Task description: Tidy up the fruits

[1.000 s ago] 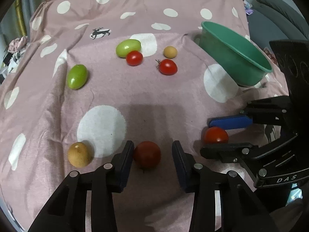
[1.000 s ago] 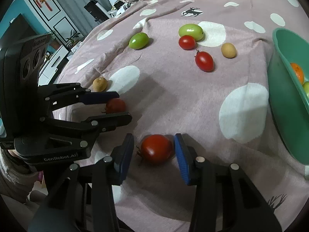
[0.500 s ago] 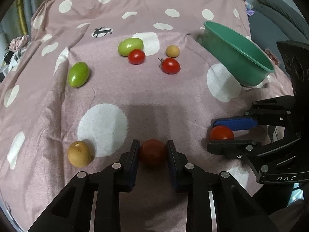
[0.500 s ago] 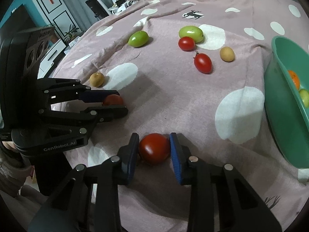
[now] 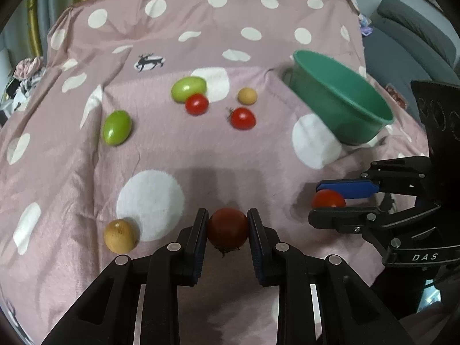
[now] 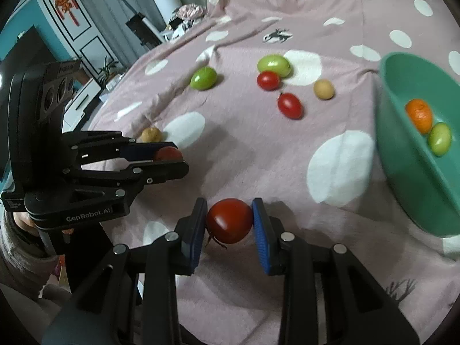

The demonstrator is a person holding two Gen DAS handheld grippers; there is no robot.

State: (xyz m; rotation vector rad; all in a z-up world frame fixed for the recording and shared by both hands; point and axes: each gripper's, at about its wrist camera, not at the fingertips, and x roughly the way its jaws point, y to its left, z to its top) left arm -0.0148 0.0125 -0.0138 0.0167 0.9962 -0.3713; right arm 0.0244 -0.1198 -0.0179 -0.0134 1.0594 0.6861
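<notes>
In the left wrist view my left gripper is shut on a dark red tomato low over the pink dotted cloth. In the right wrist view my right gripper is shut on a brighter red tomato. Each view shows the other gripper side-on, pads pressing its tomato: the right gripper and the left gripper. A green bowl at the right holds an orange fruit and a green one.
Loose on the cloth farther out lie two green fruits, two small red tomatoes and a tan fruit. Another tan fruit sits just left of my left gripper. A grey chair stands beyond the bowl.
Both grippers closed from open onto the tomatoes between their pads. Neither hand shifted much.
</notes>
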